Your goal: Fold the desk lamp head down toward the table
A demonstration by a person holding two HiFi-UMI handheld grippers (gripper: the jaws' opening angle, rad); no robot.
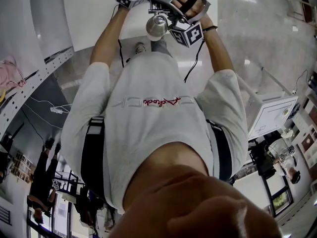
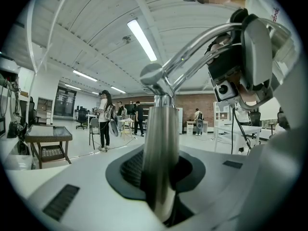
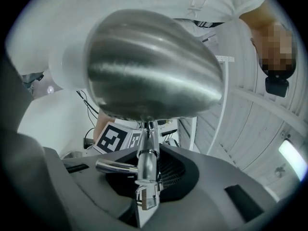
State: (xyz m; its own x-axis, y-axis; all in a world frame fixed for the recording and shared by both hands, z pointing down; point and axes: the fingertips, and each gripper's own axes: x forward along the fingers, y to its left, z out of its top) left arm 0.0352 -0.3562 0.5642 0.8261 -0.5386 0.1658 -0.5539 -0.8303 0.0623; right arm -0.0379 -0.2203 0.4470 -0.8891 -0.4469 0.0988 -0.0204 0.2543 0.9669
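While the left gripper (image 2: 161, 189) clamps the lamp post (image 2: 161, 138), the right gripper (image 3: 147, 184) clamps the stem (image 3: 147, 160) at 6 o'clock of the lamp head (image 3: 154, 66).

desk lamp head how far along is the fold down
Done: both grips look set, left gripper shut on the post, right gripper shut on the stem behind the lamp head. In hand: the fold itself. Left: the arm slants up, so the head is not yet down.

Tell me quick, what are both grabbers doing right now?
Left gripper: closed on the lamp post.
Right gripper: closed on the thin neck under the lamp head.
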